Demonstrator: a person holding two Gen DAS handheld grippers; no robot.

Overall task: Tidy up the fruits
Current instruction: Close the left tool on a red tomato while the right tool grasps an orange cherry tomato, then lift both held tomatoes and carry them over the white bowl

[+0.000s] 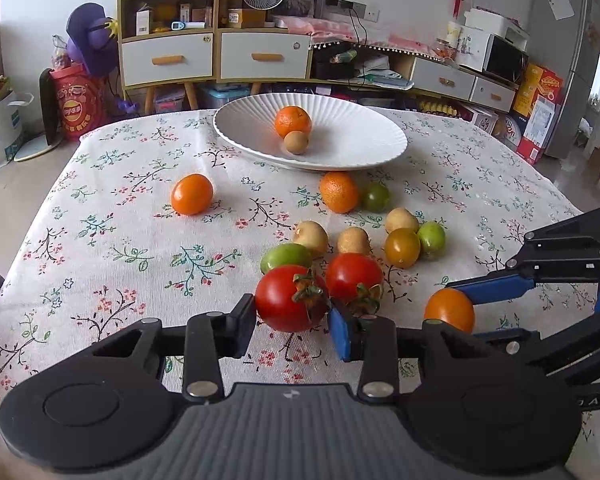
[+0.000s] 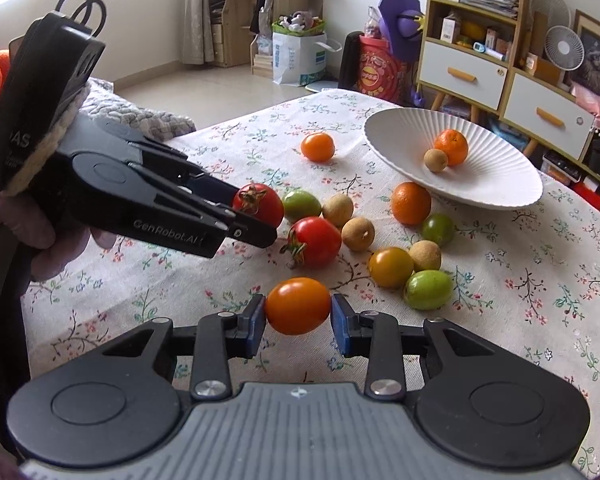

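Observation:
A white ribbed plate (image 1: 340, 152) (image 2: 500, 184) at the table's far side holds a tangerine (image 1: 293, 121) (image 2: 452, 147) and a small brown longan (image 1: 296, 142) (image 2: 435, 160). My left gripper (image 1: 294, 320) (image 2: 256, 216) is shut on a red tomato (image 1: 290, 298) (image 2: 260, 202). My right gripper (image 2: 298, 314) (image 1: 460, 312) is shut on an orange tomato (image 2: 298, 306) (image 1: 450, 309). A second red tomato (image 1: 354, 276) (image 2: 314, 242), green, yellow and orange fruits and longans lie loose on the cloth between the grippers and the plate.
The table has a floral cloth (image 1: 120, 248) (image 2: 540, 300). One orange tomato (image 1: 191, 194) (image 2: 318, 147) lies apart at the left. A tangerine (image 1: 339, 192) (image 2: 411, 203) sits right by the plate's near rim. Shelves and drawers stand behind the table.

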